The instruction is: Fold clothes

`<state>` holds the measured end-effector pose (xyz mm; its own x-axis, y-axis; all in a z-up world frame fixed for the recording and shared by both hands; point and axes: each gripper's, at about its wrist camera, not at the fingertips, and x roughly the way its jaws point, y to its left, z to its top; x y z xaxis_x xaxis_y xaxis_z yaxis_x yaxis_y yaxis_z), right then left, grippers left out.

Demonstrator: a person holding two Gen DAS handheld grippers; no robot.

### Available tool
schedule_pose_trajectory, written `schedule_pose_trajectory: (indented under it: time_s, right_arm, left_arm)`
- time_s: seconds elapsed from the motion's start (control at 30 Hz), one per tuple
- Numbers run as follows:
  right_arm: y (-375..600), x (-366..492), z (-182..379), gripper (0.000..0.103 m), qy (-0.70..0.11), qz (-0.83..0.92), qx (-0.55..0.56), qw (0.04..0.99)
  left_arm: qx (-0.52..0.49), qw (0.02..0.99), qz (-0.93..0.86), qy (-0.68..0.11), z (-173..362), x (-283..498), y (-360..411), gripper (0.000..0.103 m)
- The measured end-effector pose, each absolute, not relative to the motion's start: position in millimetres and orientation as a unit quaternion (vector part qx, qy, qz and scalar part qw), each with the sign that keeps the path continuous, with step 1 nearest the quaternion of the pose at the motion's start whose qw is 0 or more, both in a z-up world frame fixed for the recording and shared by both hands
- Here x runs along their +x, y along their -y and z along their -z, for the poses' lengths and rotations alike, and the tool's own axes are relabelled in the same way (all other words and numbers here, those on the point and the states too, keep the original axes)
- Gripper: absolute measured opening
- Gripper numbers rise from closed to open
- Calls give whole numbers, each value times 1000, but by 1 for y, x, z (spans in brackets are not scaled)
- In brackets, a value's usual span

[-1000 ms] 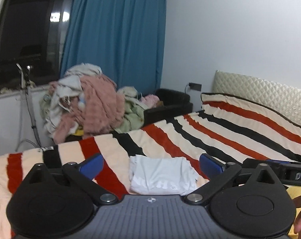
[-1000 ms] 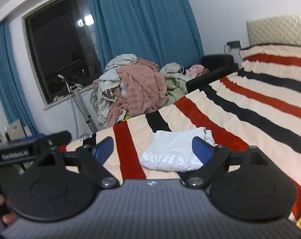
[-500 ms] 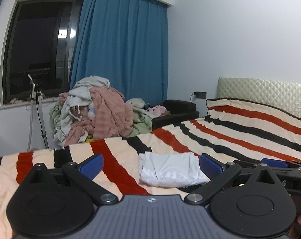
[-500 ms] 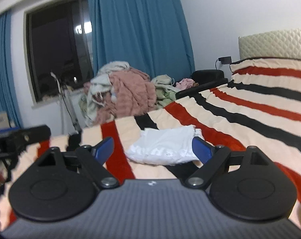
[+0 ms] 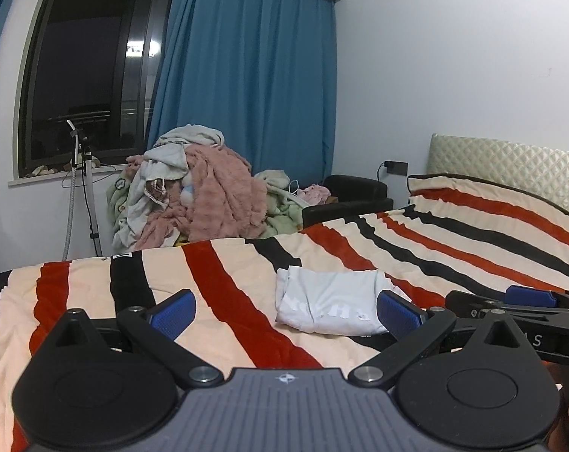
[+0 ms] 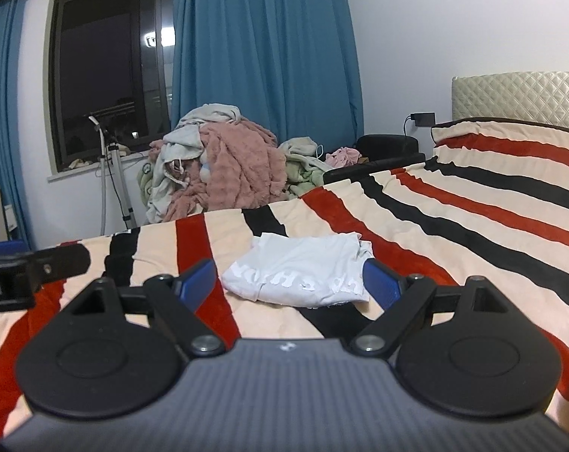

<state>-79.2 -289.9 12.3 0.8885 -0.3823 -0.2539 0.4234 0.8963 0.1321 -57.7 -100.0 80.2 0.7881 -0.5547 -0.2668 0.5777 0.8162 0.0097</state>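
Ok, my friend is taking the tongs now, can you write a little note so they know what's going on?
Left tongs: open, empty, low over the striped blanket.
Right tongs: open, empty, beside the left ones.
White T-shirt: lies folded on the blanket just ahead of both tongs, untouched.
Pile of unfolded clothes: heaped beyond the bed, by the blue curtain.
Done: one shirt looks folded.
Left: the pile, probably.

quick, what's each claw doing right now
left claw: open, holding nothing
right claw: open, holding nothing; the white folded shirt lies on the bed beyond it
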Motion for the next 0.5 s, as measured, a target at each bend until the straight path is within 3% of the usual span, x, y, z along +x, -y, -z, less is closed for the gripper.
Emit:
schedule_pose_trajectory:
  time_s: [0.5]
  right_arm:
    - [294,-76,-12,87,-123,208,101,965]
  left_arm:
    - [36,946,294,-134,-79,-50,99,103]
